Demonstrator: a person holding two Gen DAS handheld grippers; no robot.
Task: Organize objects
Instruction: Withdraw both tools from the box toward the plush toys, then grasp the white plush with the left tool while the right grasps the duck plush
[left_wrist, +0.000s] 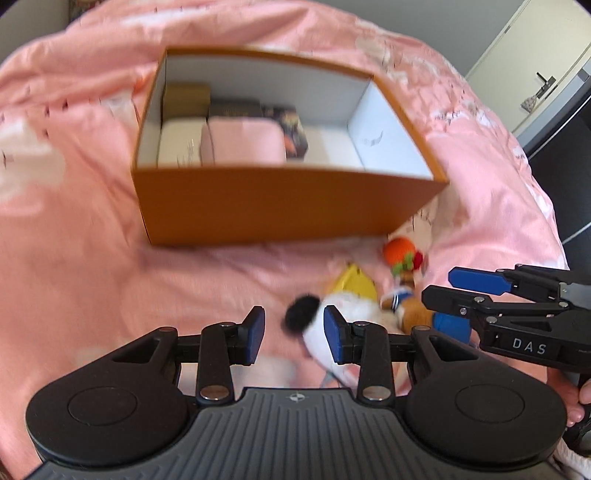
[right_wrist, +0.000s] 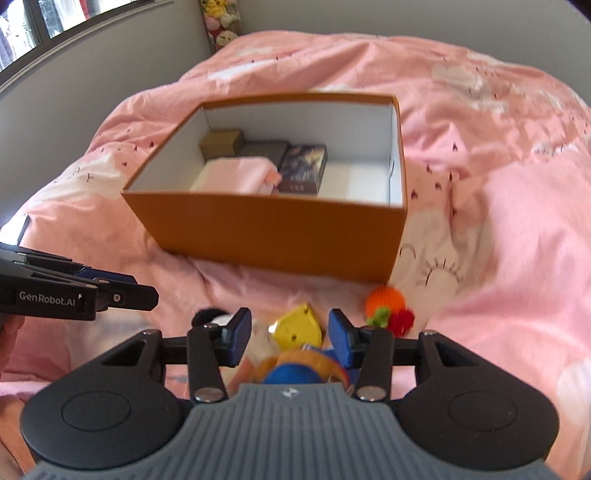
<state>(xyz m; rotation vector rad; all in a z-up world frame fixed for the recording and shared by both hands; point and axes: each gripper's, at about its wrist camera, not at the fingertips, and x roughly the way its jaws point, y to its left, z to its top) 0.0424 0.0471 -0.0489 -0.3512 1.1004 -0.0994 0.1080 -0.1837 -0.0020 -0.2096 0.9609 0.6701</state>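
An orange box (left_wrist: 288, 199) (right_wrist: 280, 229) stands open on the pink duvet. Inside it lie a pink pouch (left_wrist: 243, 142) (right_wrist: 240, 173), a dark card box (right_wrist: 304, 168) and a small tan box (right_wrist: 221, 142). In front of the box lie an orange knitted toy (left_wrist: 400, 254) (right_wrist: 384, 301), a yellow toy (left_wrist: 354, 280) (right_wrist: 299, 326), a white plush with a black tuft (left_wrist: 325, 321) and a brown plush in blue (left_wrist: 410, 310) (right_wrist: 295, 365). My left gripper (left_wrist: 294, 332) (right_wrist: 142, 286) hovers open above the white plush. My right gripper (right_wrist: 289, 332) (left_wrist: 441, 286) hovers open over the brown plush and the yellow toy.
The rumpled pink duvet (right_wrist: 498, 166) covers the whole bed. A grey wall and a window run along the far left, with plush toys (right_wrist: 221, 18) stacked in the corner. A pale cupboard door (left_wrist: 535, 74) stands beyond the bed's right side.
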